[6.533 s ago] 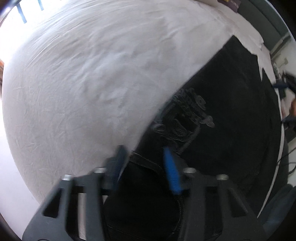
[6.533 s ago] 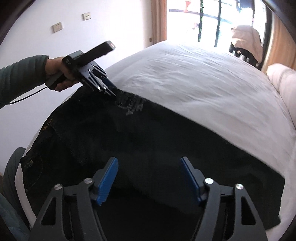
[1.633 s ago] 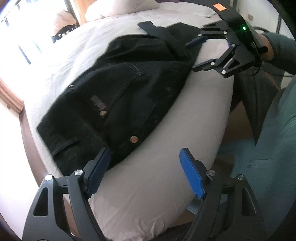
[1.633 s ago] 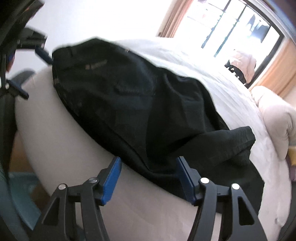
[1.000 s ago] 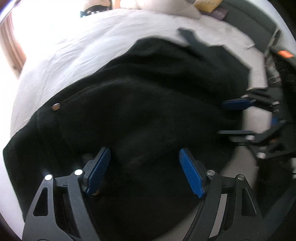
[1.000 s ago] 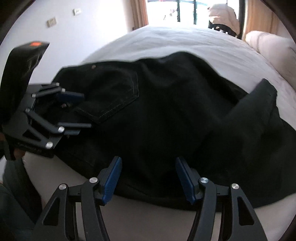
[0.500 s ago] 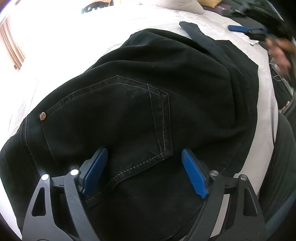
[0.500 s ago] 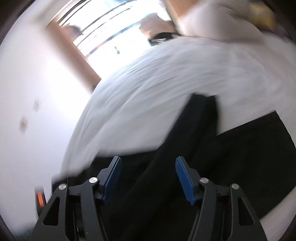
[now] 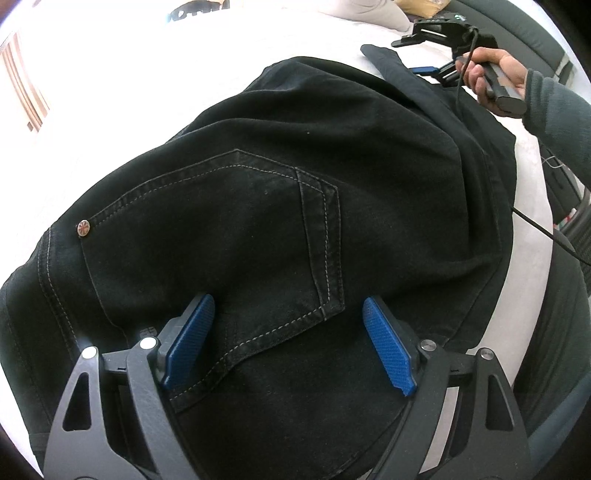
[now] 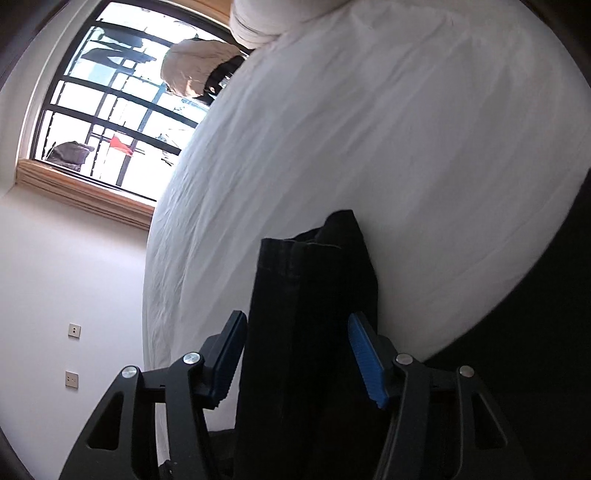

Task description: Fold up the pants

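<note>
Black pants (image 9: 258,221) lie on the white bed (image 9: 129,92), back pocket (image 9: 229,236) facing up. My left gripper (image 9: 288,301) hovers open over the seat, one blue pad on each side of the pocket's lower corner, nothing pinched. A hand (image 9: 480,70) holds my right gripper (image 9: 410,53) at the far end of the pants, by the leg end (image 9: 380,59). In the right wrist view the hemmed leg end (image 10: 306,277) lies between the jaws of my right gripper (image 10: 297,315), which are closing. The pads do not visibly press on the cloth.
A pillow (image 10: 288,14) lies at the head of the bed. A barred window (image 10: 110,110) and a wall with sockets (image 10: 72,378) stand beyond the bed. A cable (image 9: 535,225) trails from the right gripper over the bed's near edge, by the person's legs (image 9: 554,350).
My right gripper swung from beside the left gripper at the waist out to the far leg end and rolled over. My left gripper stays over the back pocket, a little lower.
</note>
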